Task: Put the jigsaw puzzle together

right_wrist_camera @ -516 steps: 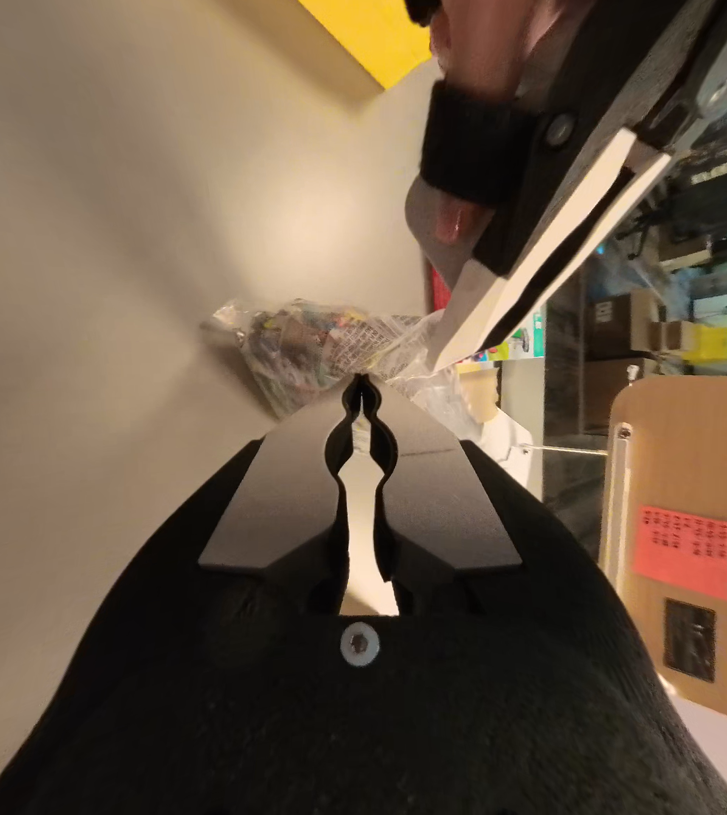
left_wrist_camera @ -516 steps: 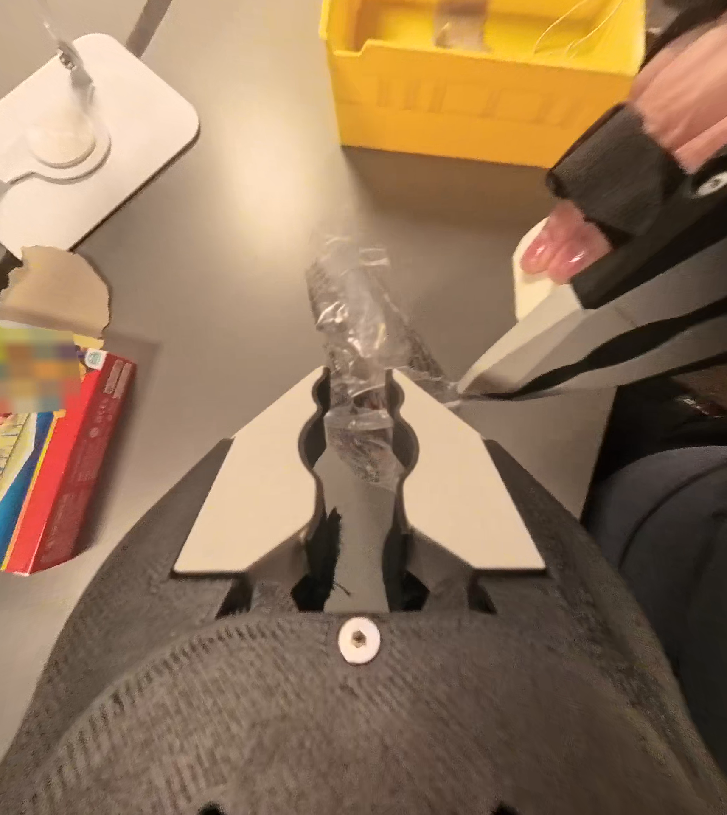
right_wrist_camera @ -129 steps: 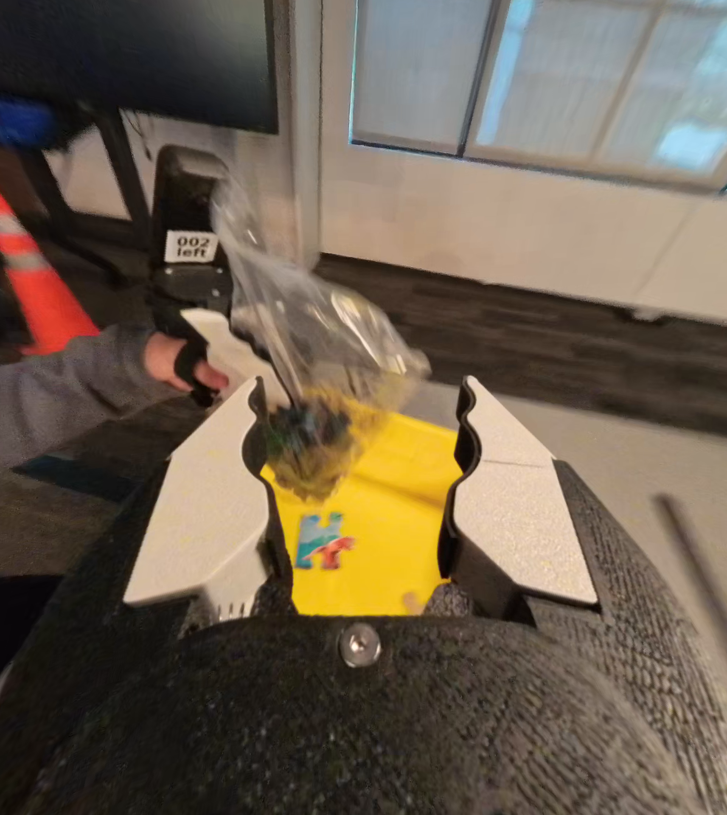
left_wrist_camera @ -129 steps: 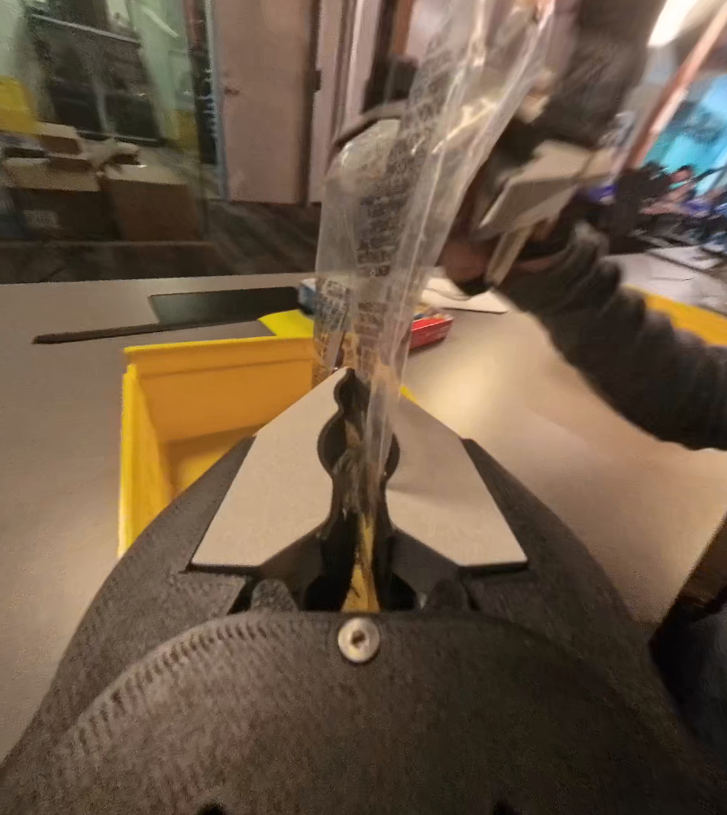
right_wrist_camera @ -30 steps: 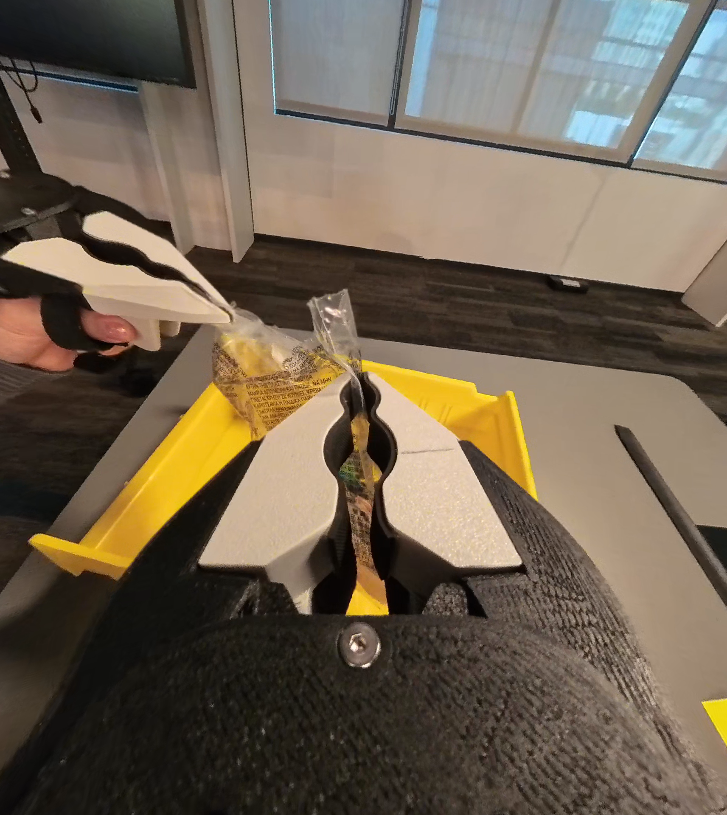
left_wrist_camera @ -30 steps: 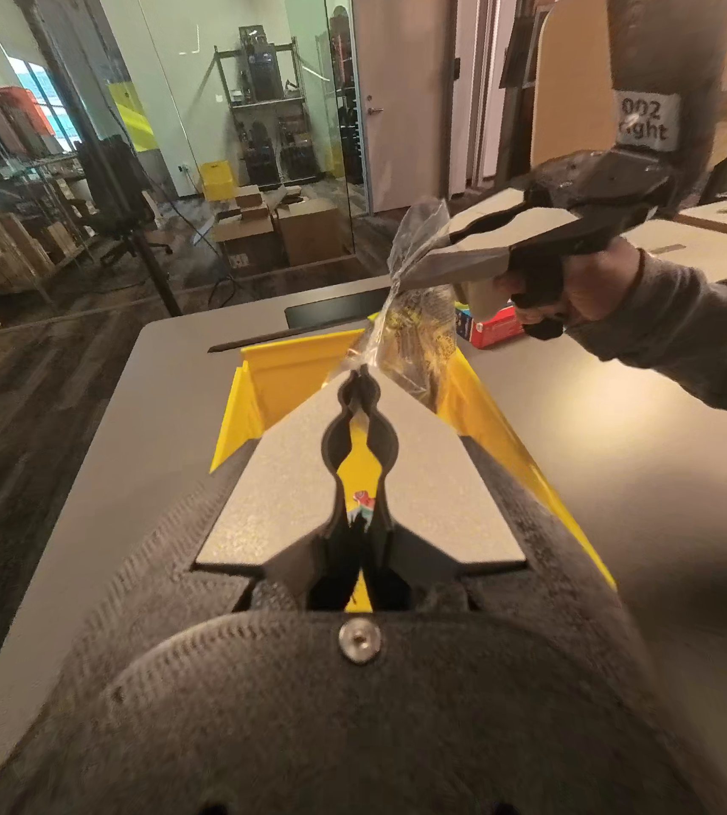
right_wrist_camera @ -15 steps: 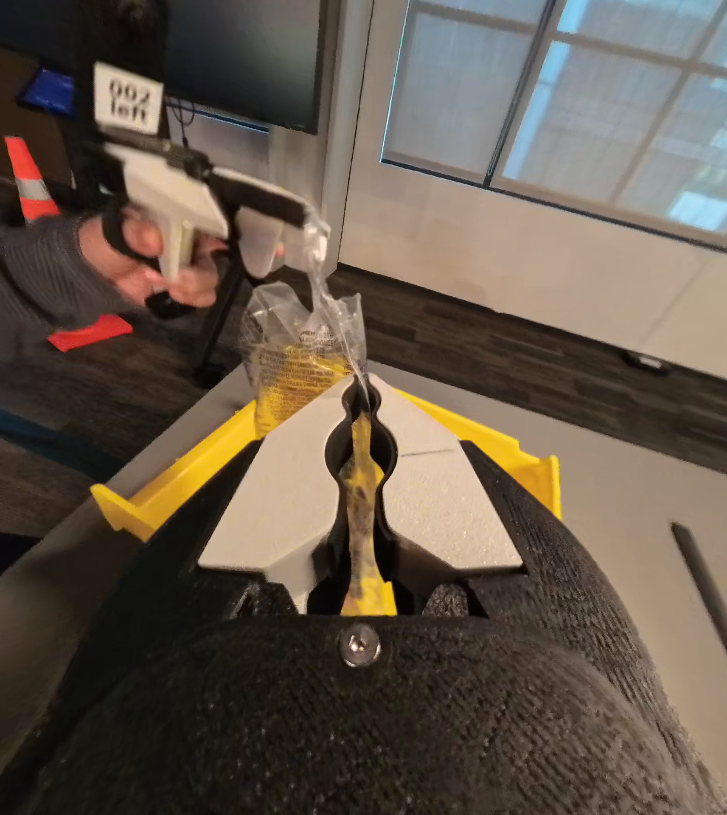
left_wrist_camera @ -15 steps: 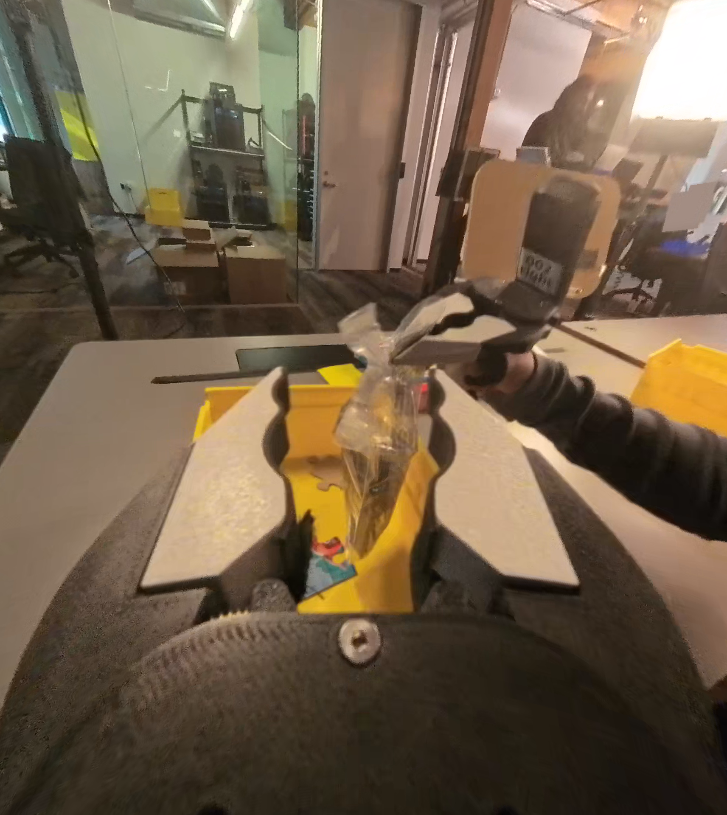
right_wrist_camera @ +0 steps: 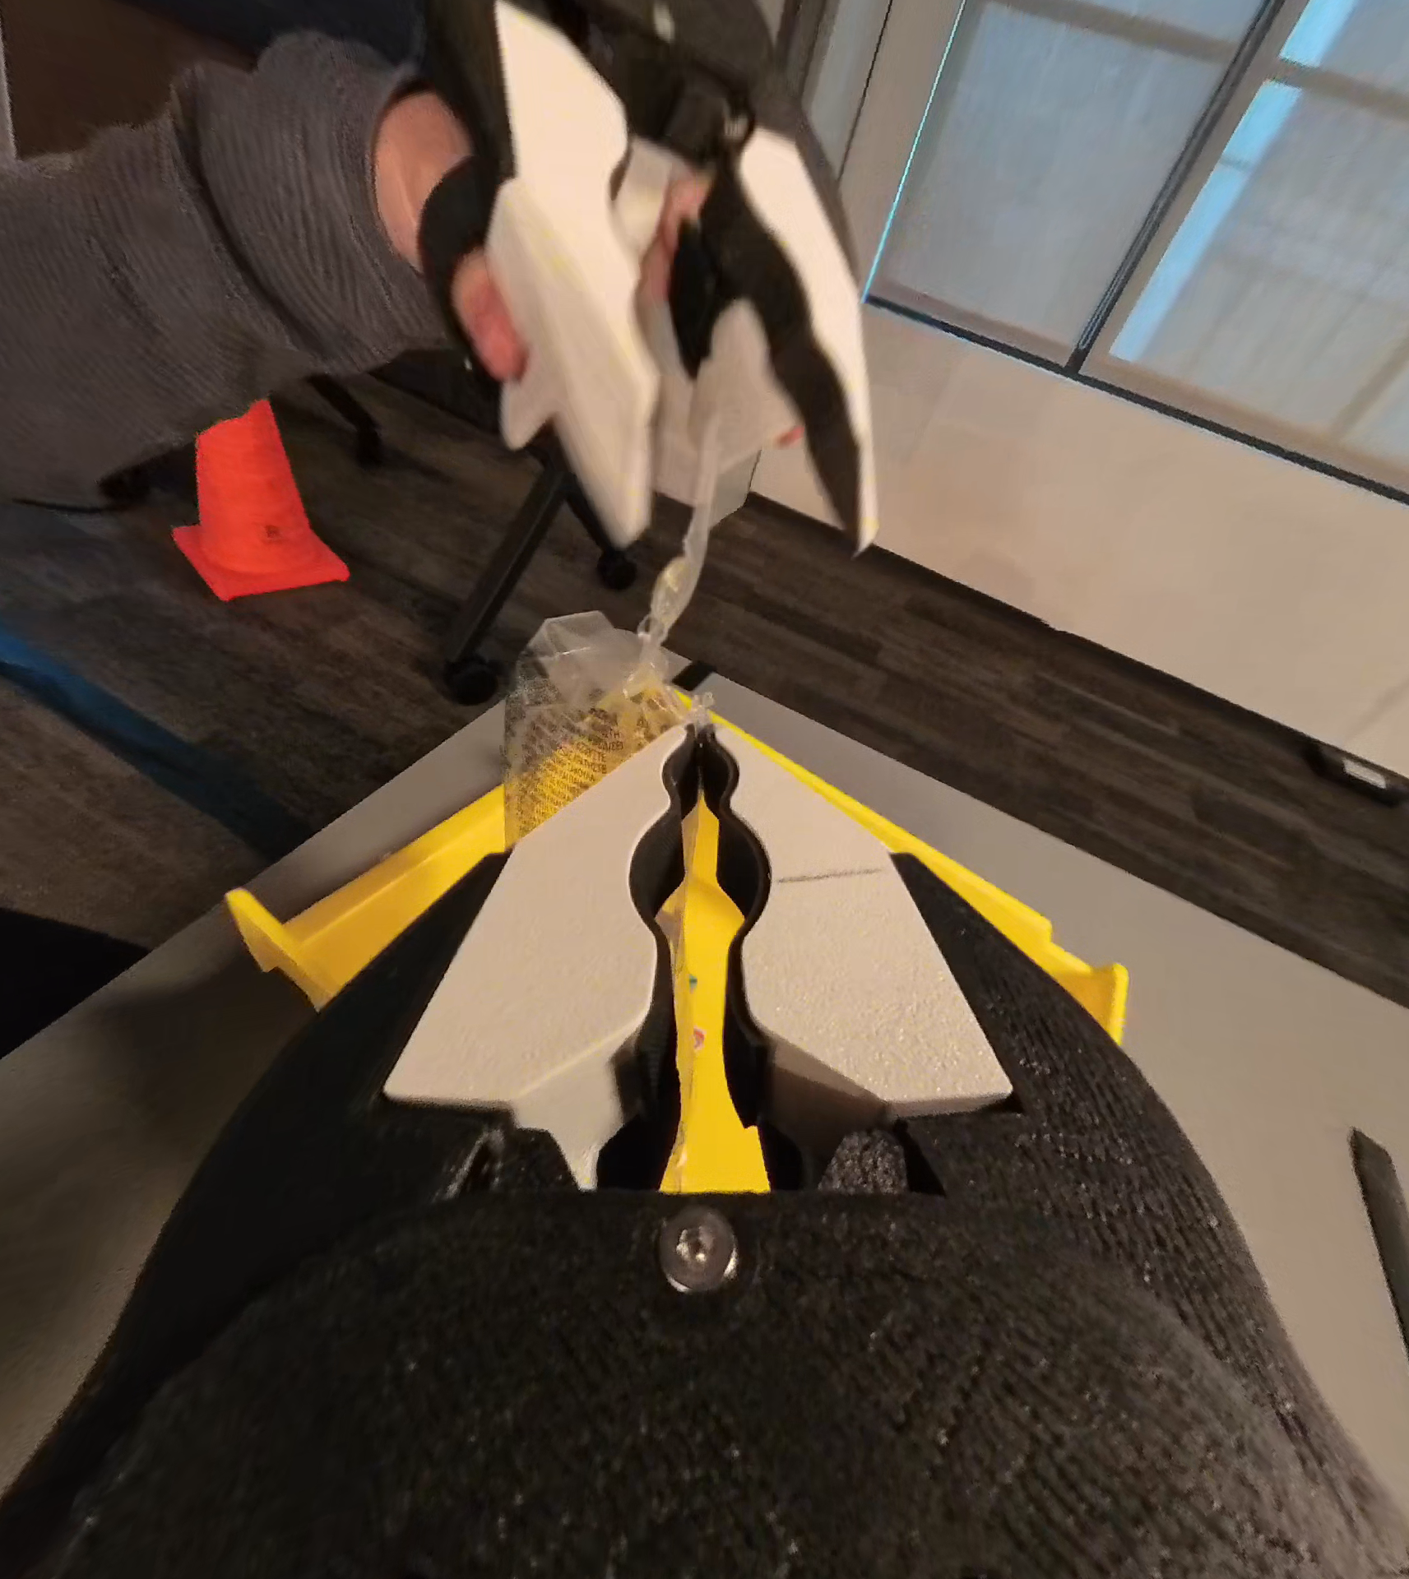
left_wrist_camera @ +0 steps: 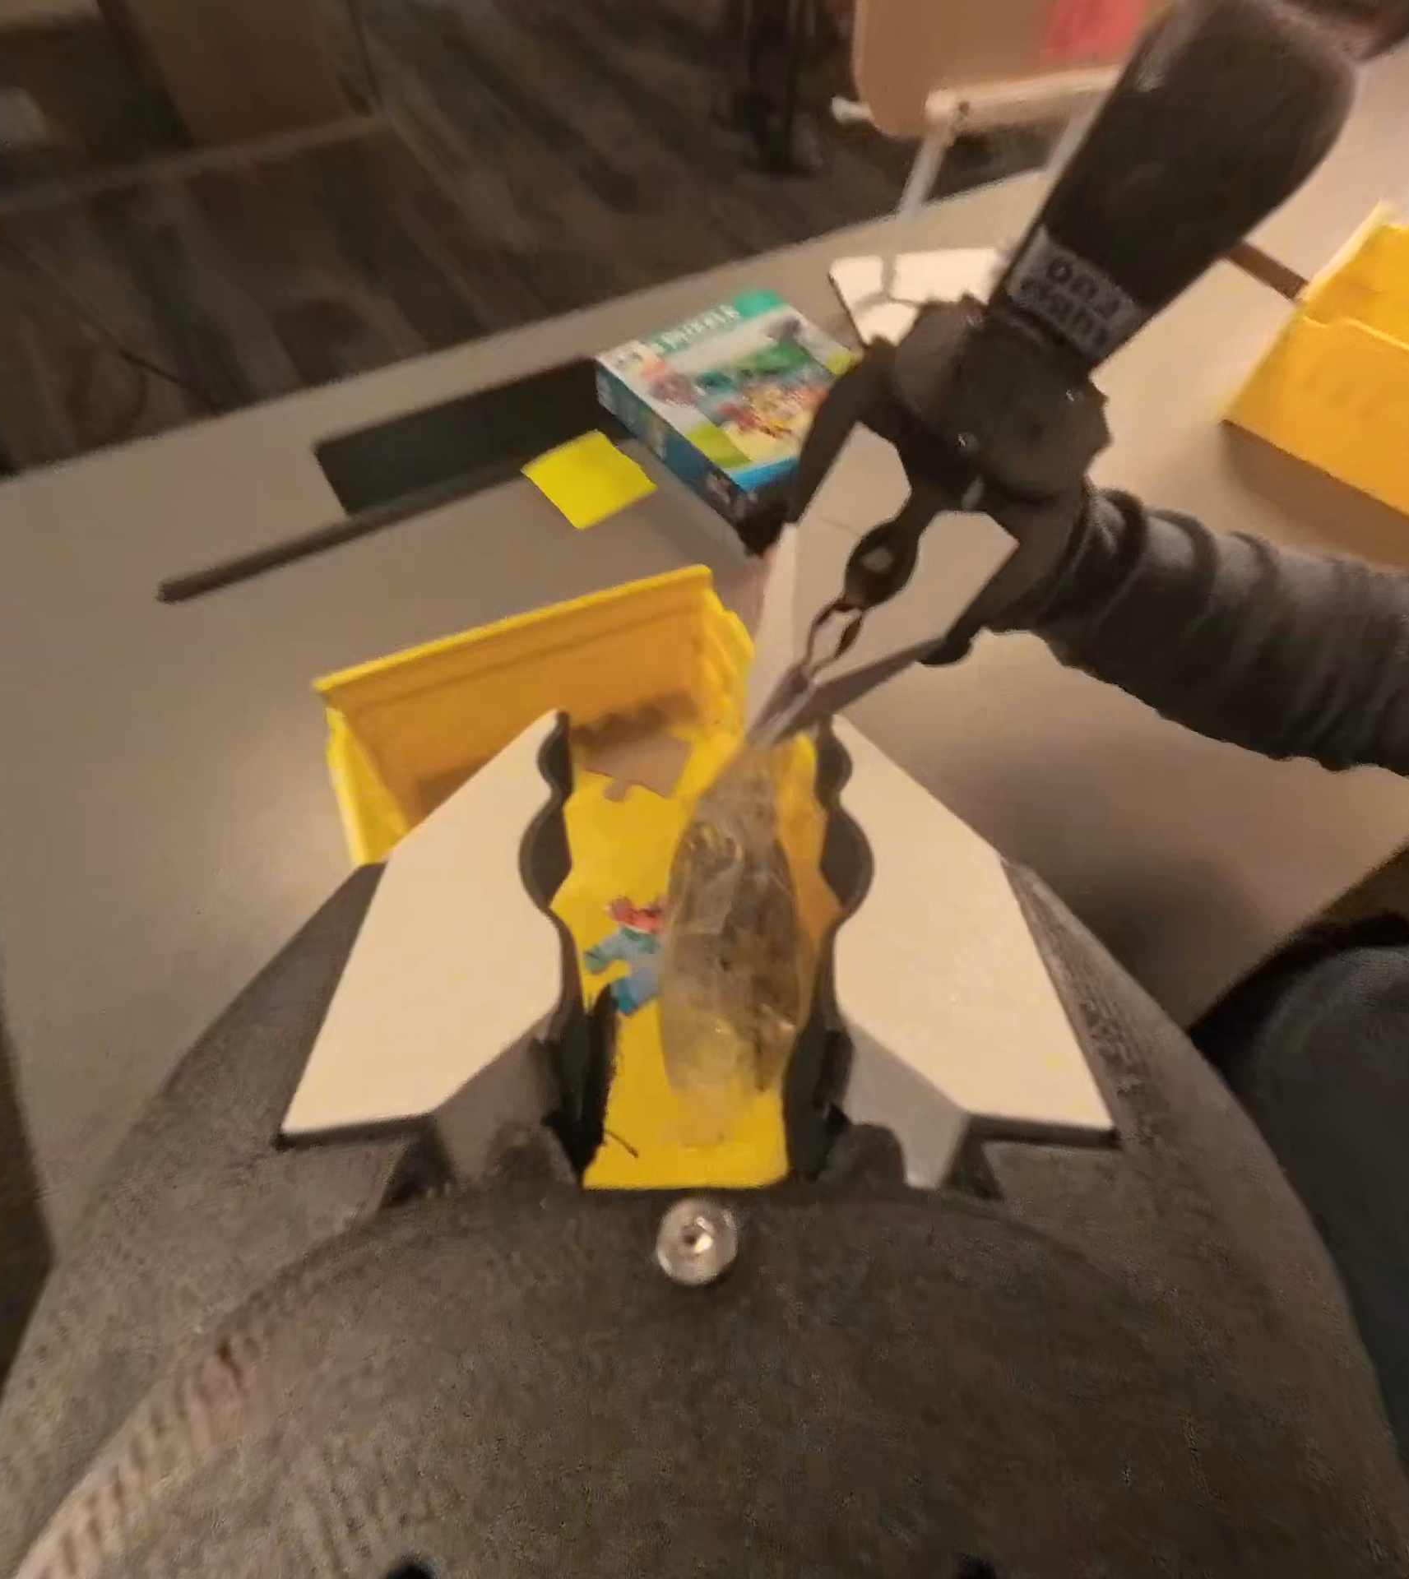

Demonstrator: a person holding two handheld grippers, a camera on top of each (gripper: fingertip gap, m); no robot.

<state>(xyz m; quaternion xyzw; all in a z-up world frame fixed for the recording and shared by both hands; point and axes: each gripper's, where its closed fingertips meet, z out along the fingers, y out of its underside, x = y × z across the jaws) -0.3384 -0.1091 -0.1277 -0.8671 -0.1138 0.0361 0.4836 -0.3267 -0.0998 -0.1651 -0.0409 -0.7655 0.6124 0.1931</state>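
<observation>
- Two hand-held grippers are over the bench [left_wrist_camera: 128,769], one in each of the person's hands
- One clear plastic bag [left_wrist_camera: 726,923] with small dark and yellowish pieces inside; it hangs above the yellow bin [left_wrist_camera: 513,675]
- The right hand-held gripper [right_wrist_camera: 696,739] is pressed together on a top corner of the bag, and the plastic pokes out just past its tips
- The left hand-held gripper [left_wrist_camera: 688,752] is spread wide; seen along its fingers, the bag hangs between them, closer to the right-side finger, and I cannot tell whether it touches that finger
- In the right wrist view a thin twisted strand of the bag runs up from the bin toward the gap between the left hand-held gripper's fingers, and I cannot tell whether it touches them
- Two yellow bins in all: the one under the bag and a second bin [left_wrist_camera: 1367,376] far to its right on another bench
- Inside the near bin, beside the bag, lie one colourful puzzle piece [left_wrist_camera: 624,931] and one brown cardboard scrap [left_wrist_camera: 641,752]
- One colourful box [left_wrist_camera: 718,419] lies beyond the bin, with one yellow sheet [left_wrist_camera: 590,478] just left of it
- One orange cone [right_wrist_camera: 256,504] stands on the floor past the bin
</observation>
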